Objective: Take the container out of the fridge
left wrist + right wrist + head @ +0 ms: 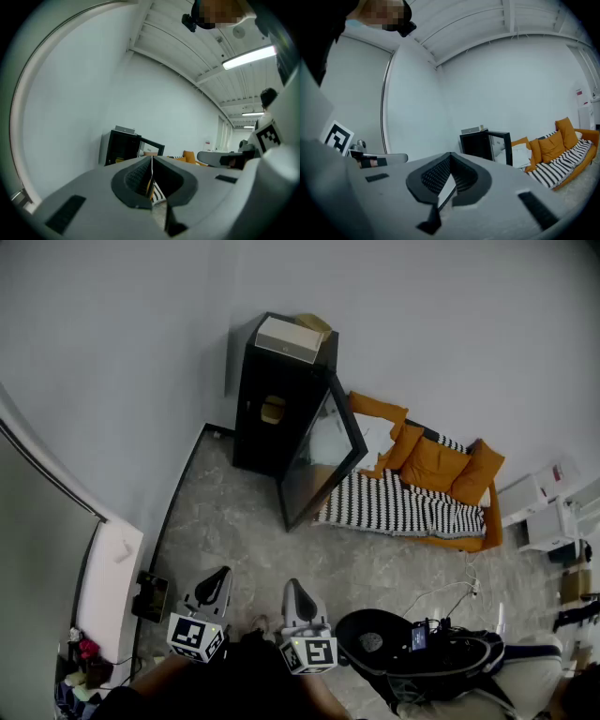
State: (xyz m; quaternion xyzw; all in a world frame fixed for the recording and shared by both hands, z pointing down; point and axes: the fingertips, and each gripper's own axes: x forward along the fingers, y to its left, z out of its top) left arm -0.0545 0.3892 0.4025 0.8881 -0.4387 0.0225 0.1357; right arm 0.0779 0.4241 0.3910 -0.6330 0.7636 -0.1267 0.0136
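1. Black fridge (pixel 267 395) stands by the wall, door swung open; yellowish container (pixel 273 410) sits inside, mid-height.
2. L gripper (pixel 218 576) & R gripper (pixel 292 587): both w/ jaws shut, empty, well apart from fridge.

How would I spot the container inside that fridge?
Find the tall black fridge against the wall, door swung open. Inside sits a small yellowish container, the only pale thing in the dark interior; the cream box lies on top instead.

head view looks steeply down from above, both gripper views level, all sharing the distant fridge (pixel 281 399)
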